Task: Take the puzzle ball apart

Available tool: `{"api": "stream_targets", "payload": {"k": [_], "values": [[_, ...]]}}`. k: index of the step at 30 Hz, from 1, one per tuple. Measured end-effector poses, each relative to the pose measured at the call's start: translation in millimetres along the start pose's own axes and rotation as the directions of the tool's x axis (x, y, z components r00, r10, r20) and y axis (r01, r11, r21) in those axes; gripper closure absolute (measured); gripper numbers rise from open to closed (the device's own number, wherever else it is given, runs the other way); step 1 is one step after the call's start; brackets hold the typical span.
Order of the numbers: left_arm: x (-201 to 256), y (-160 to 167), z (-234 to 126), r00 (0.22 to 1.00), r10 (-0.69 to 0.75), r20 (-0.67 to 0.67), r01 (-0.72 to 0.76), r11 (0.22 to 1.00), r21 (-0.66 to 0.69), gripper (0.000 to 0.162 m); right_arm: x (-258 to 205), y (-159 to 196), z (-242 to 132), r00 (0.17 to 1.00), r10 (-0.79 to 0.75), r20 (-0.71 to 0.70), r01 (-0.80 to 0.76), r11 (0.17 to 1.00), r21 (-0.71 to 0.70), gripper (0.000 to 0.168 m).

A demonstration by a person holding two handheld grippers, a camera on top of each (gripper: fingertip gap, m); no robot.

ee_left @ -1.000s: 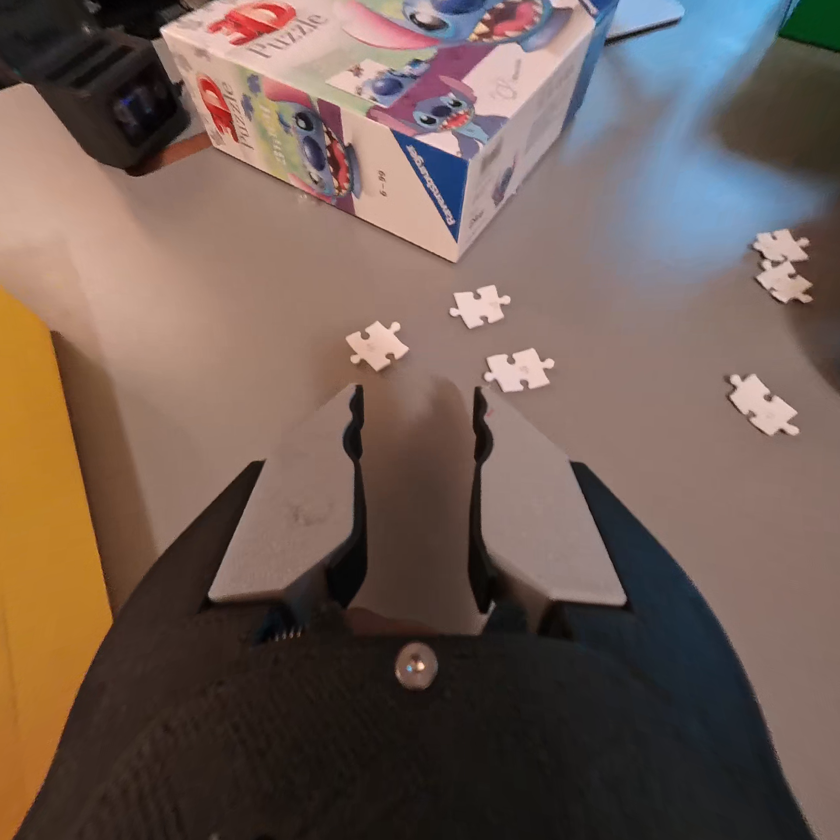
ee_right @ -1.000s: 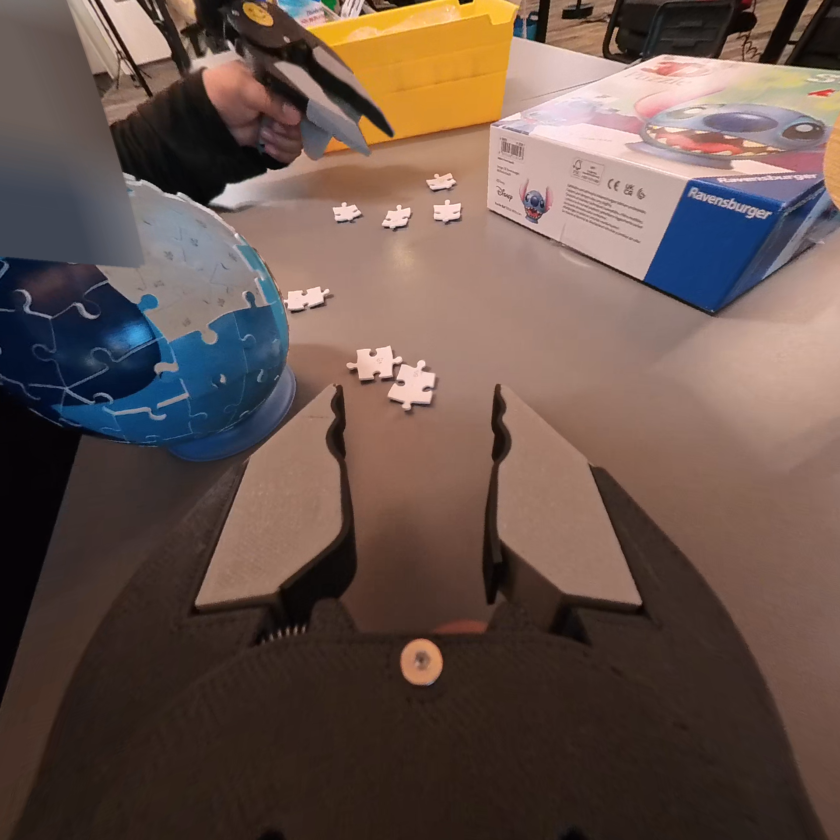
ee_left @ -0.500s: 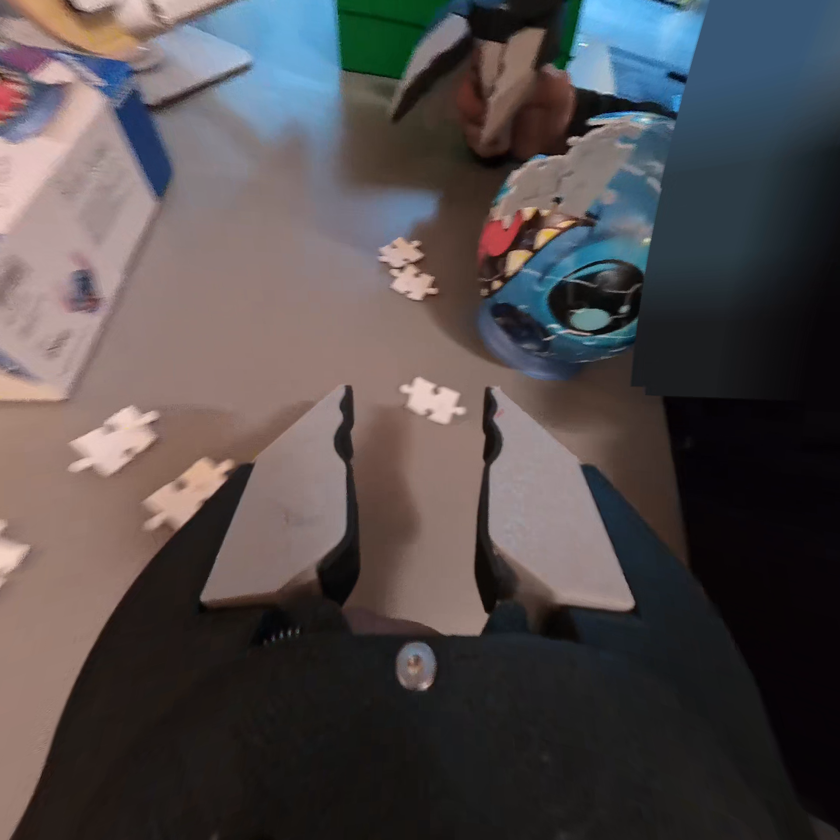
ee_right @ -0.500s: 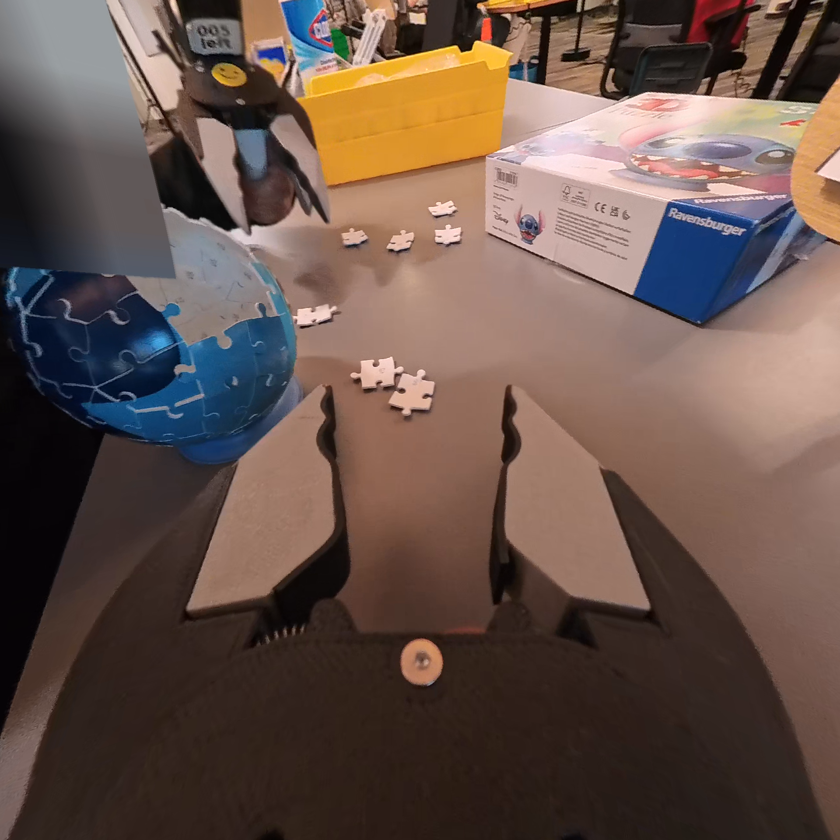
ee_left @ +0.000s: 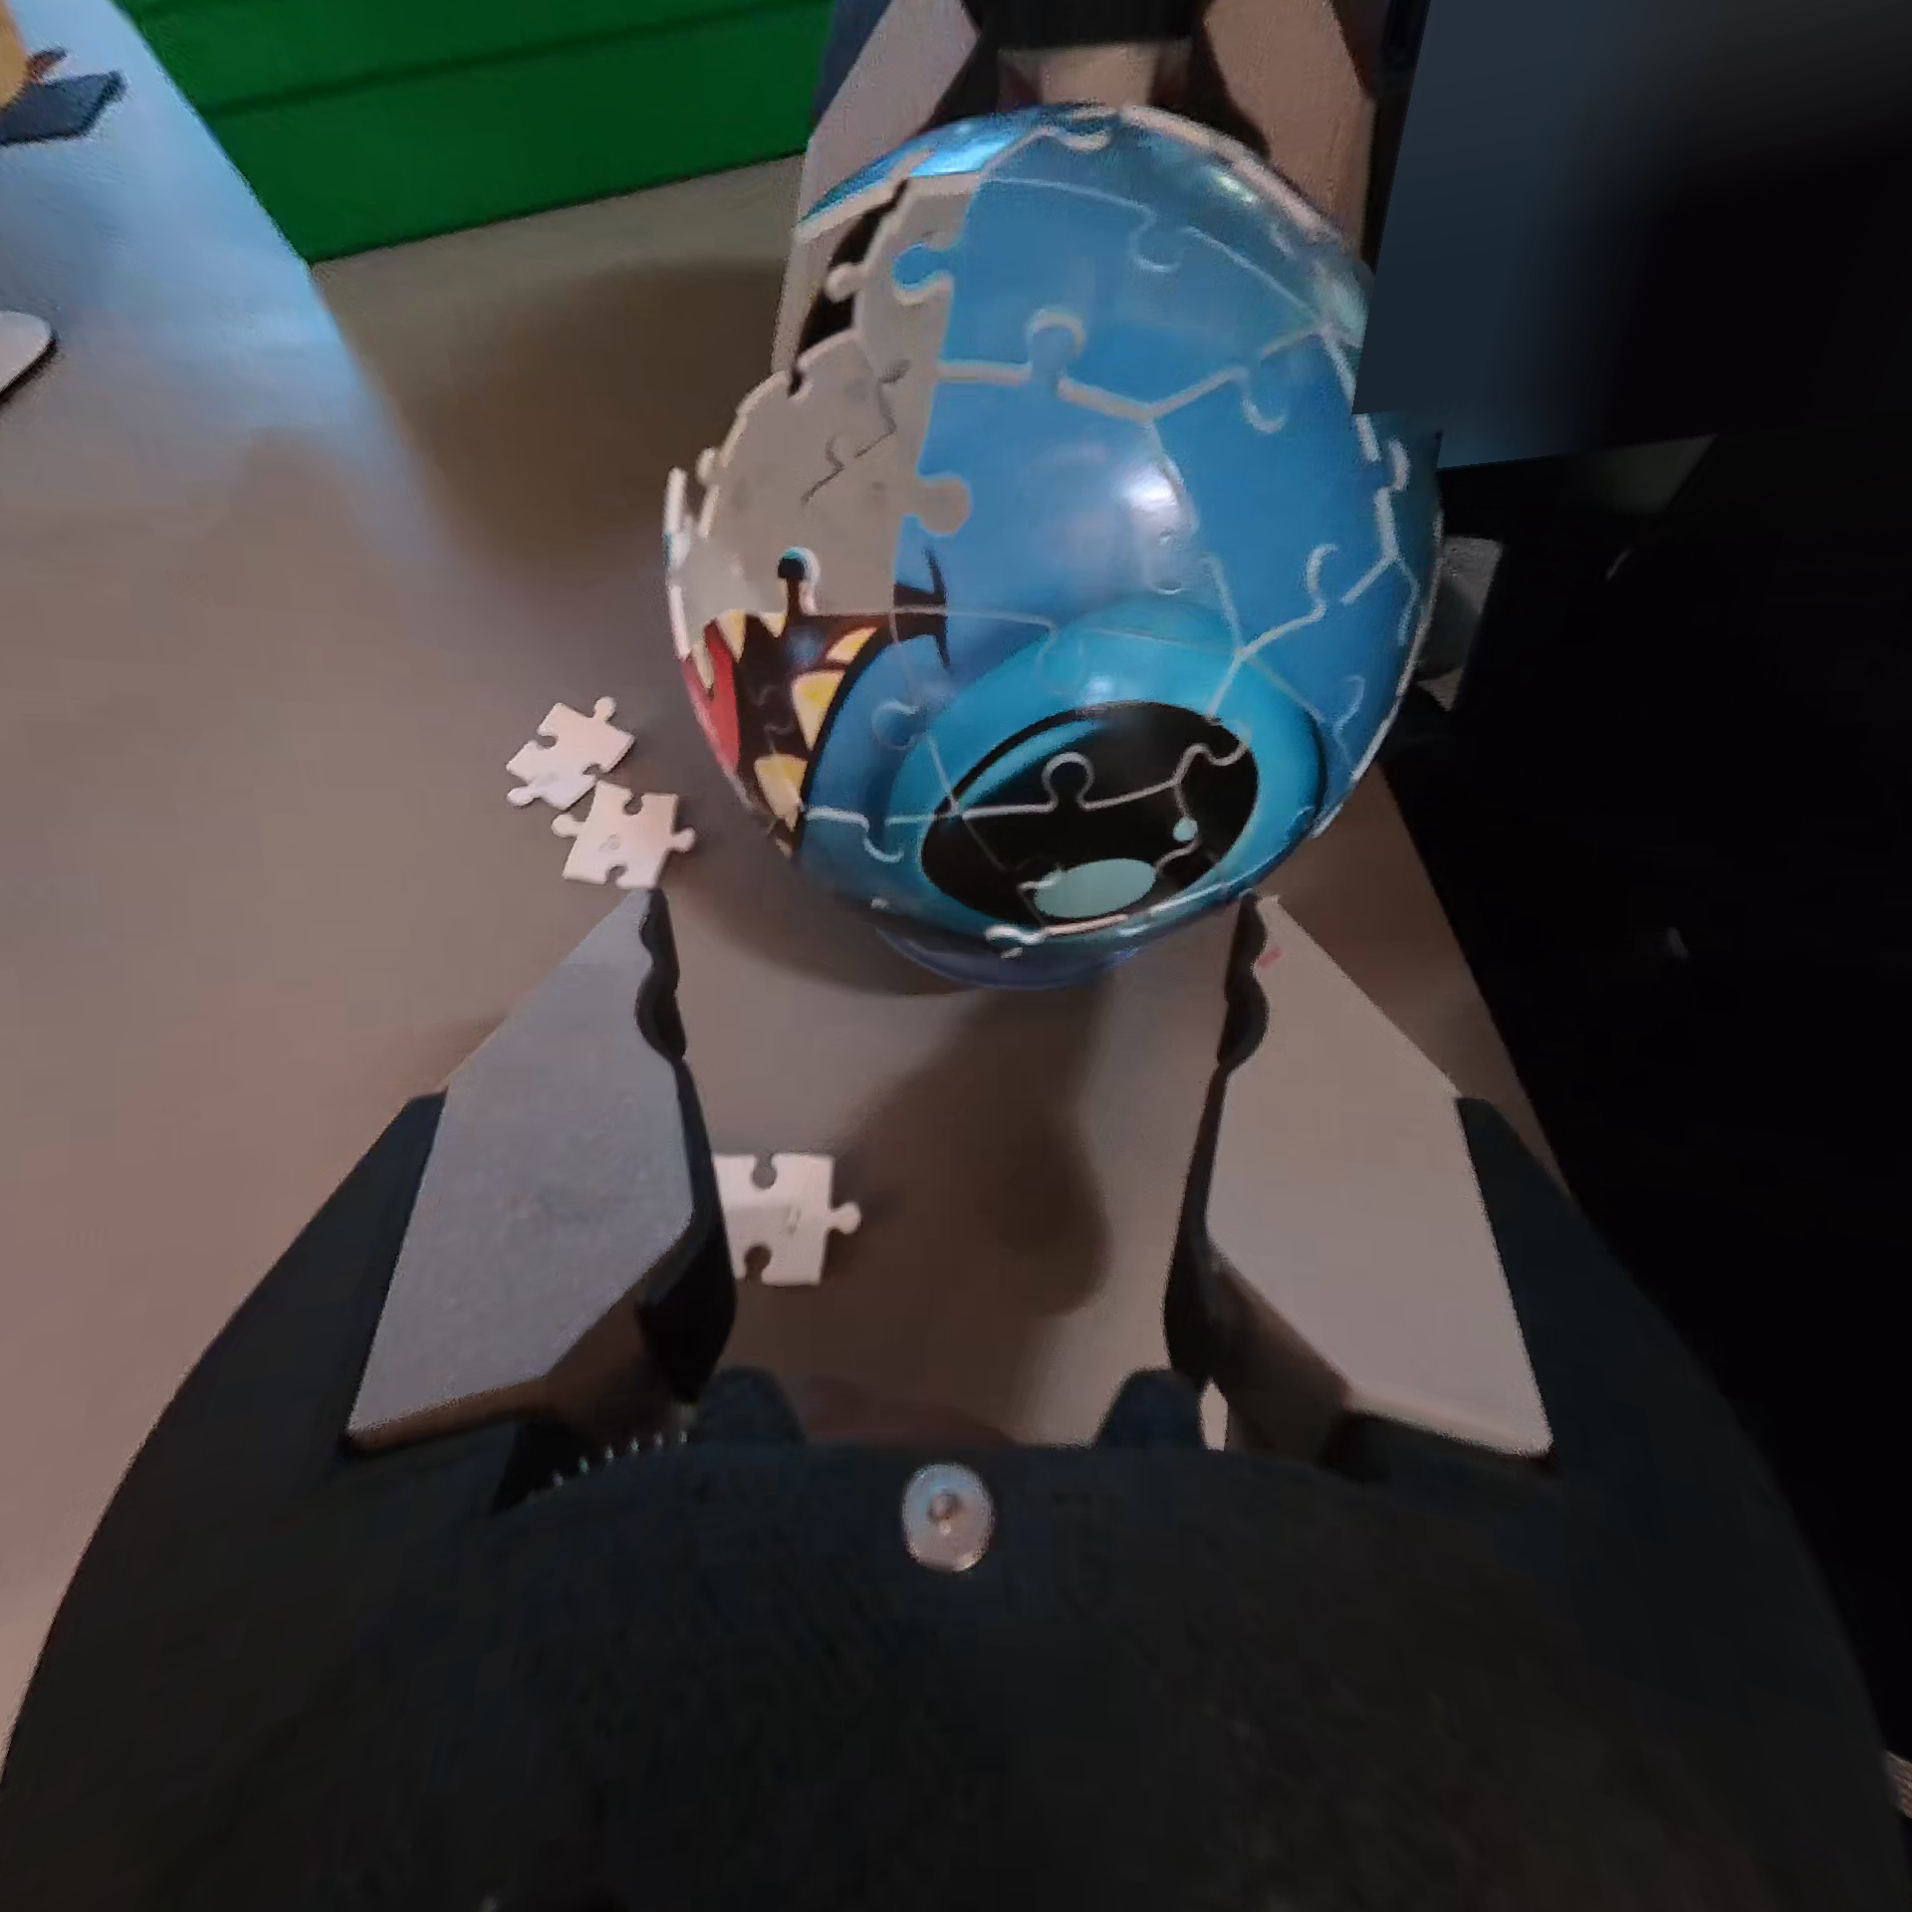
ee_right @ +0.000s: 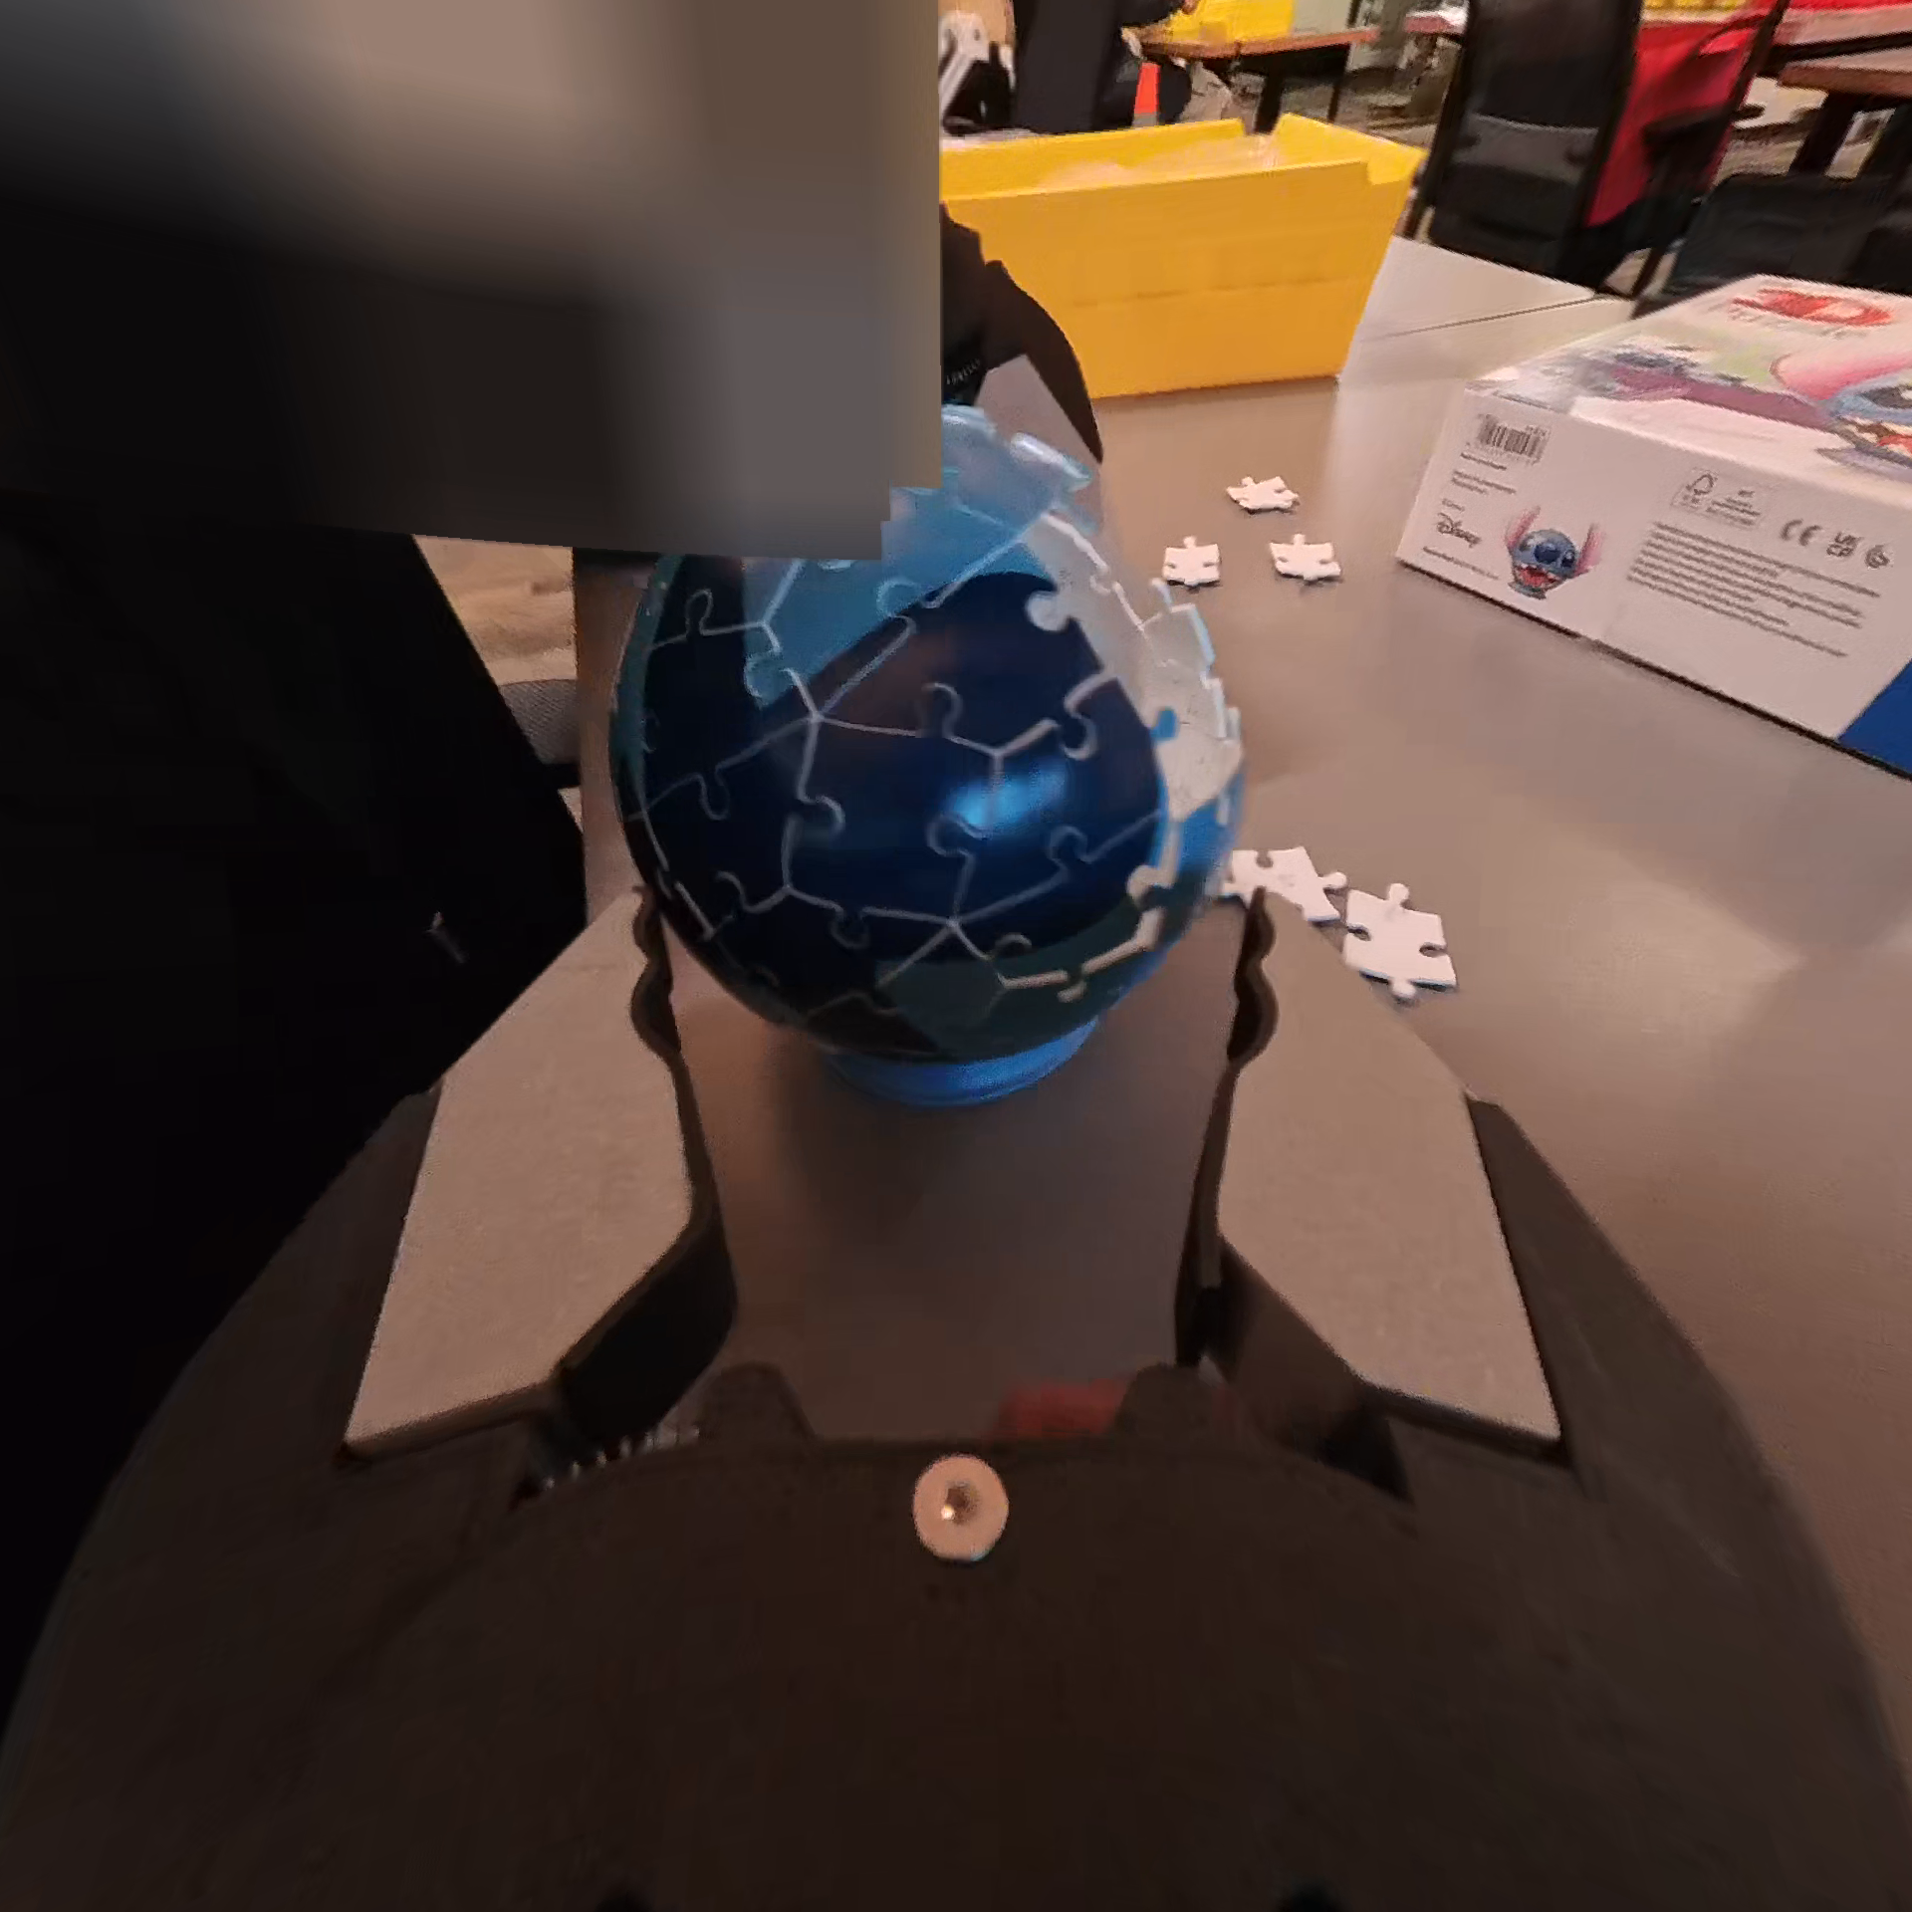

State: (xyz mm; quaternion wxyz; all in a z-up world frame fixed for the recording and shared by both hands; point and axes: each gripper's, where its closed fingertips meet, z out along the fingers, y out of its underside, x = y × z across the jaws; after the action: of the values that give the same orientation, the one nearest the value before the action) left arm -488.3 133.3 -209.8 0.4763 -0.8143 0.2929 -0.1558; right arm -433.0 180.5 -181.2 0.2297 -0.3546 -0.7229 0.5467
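While most of its shell is intact, the puzzle ball [ee_left: 1086, 579] sits on its blue stand [ee_right: 952, 1076] near the edge of a grey table [ee_left: 259, 517], flanked by two handheld grippers that face it from opposite sides. The left gripper [ee_left: 947, 931] is spread wide and empty, its fingers framing the ball's lower front without touching it; the right gripper [ee_right: 947, 931] is likewise spread wide and holds nothing, its tips just beside the dark blue back of the ball.

Only a start has been made on the dismantling, by the look of it. A gap shows high on one side of the ball, where pale inner faces of the shell and a jagged edge are exposed. A handful of loose pieces lie white side up on the table: a pair [ee_left: 600, 797] just beside the ball, one piece [ee_left: 786, 1216] between the left gripper's fingers, and three more [ee_right: 1257, 528] well off toward the puzzle box [ee_right: 1676, 538] and a yellow bin [ee_right: 1169, 269].

The bulk of the work appears to remain. Dozens of interlocked pieces, including the large eye panel and most of the blue shell, are in place. The open jagged rim looks like the natural place to pull the next piece.
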Motion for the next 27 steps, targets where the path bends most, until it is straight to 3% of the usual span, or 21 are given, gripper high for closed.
{"api": "stream_targets", "payload": {"k": [5, 10, 20, 27], "values": [[11.5, -2.6, 11.1, 1.0, 0.017, -0.024, -0.017, 1.0, 0.001, 0.068, -2.2, 0.8, 9.8, 0.998, -0.055, -0.04, 0.054, 0.998, -0.018, 0.057], [15.1, -6.2, 6.0, 0.994, -0.096, -0.055, 0.097, 0.995, 0.02, 0.071, -1.2, 4.2, 9.7, 0.994, 0.071, 0.081, -0.07, 0.997, -0.022, 0.059], [14.7, -5.2, -10.6, 0.986, -0.137, -0.093, 0.143, 0.988, 0.066, 0.073, 2.7, 13.7, 8.7, 0.975, 0.068, 0.211, -0.046, 0.993, -0.106, 0.065], [-16.7, 0.0, -42.4, 0.987, -0.161, -0.005, 0.161, 0.98, 0.121, 0.074, 50.5, -26.9, -42.4, 0.984, 0.079, 0.16, -0.104, 0.983, 0.153, 0.097]]}}
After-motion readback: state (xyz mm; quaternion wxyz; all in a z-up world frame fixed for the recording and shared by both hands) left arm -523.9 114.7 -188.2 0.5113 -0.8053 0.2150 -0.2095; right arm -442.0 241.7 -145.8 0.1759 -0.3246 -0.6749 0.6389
